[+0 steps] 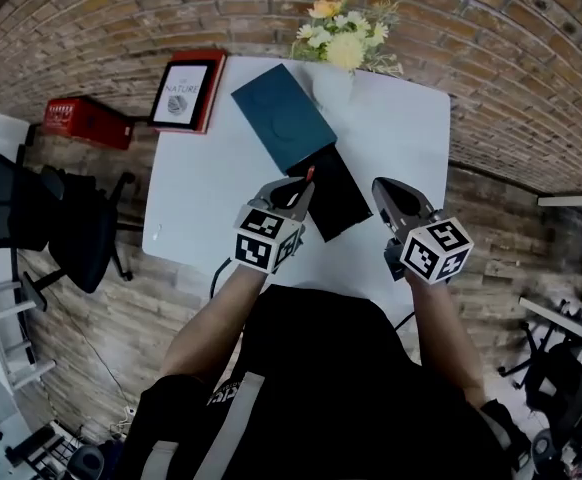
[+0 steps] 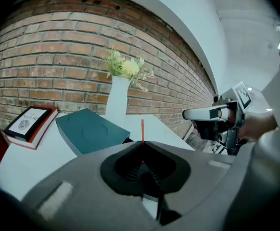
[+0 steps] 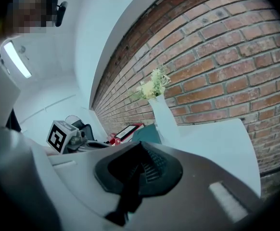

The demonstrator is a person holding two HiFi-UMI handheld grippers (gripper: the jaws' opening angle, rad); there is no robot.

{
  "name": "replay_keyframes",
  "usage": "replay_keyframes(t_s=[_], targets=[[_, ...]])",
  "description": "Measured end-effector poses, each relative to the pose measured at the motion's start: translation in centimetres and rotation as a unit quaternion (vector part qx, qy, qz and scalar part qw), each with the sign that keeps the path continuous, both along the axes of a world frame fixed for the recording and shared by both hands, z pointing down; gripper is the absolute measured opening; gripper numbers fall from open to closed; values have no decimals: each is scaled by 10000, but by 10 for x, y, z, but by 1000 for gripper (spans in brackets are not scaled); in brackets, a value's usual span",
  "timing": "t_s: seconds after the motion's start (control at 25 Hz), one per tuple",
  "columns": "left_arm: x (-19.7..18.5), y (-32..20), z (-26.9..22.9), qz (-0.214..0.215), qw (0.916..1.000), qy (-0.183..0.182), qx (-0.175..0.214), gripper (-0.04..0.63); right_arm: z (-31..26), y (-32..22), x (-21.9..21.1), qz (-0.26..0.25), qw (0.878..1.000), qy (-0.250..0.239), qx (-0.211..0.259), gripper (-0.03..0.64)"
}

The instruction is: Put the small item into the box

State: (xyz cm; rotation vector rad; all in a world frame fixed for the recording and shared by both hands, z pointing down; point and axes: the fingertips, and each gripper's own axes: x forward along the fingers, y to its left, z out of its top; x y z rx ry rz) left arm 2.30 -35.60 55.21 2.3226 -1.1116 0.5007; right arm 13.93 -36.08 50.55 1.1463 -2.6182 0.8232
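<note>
A thin red stick [image 2: 142, 130], the small item, stands up from the shut jaws of my left gripper [image 2: 142, 147]. In the head view the left gripper [image 1: 304, 186] holds this red stick [image 1: 311, 174] just at the left edge of the open black box [image 1: 337, 198] on the white table [image 1: 201, 188]. The teal lid [image 1: 283, 116] lies slanted behind the box, overlapping its far end. My right gripper [image 1: 384, 191] hovers to the right of the box, shut with nothing in it. The right gripper view shows its jaws [image 3: 142, 150] pressed together.
A white vase of flowers [image 1: 336, 76] stands at the table's far edge by the brick wall. A red-framed print [image 1: 183, 93] lies at the far left corner, with a red crate [image 1: 86, 120] and a black office chair [image 1: 51, 218] beyond the left edge.
</note>
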Motion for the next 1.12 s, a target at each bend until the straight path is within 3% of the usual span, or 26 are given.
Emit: replay_keyframes(t_s=[0.28,0.6,0.8,1.12], targets=[[13,-9,34,421,9985,-96,-337,20,16,3,12,245,9994,82,-223,1],[17,-12,75,921,9923,-592,-584,20,15,1,11,294,9992,52,-256,2],[23,-6,88,1280,9843,-906,-808,20,14,1,18,376,9989,65,-275,2],[32,-8,100,1680,9732,-1382,-740,21,14,1,23,431,9986,25,-302,2]])
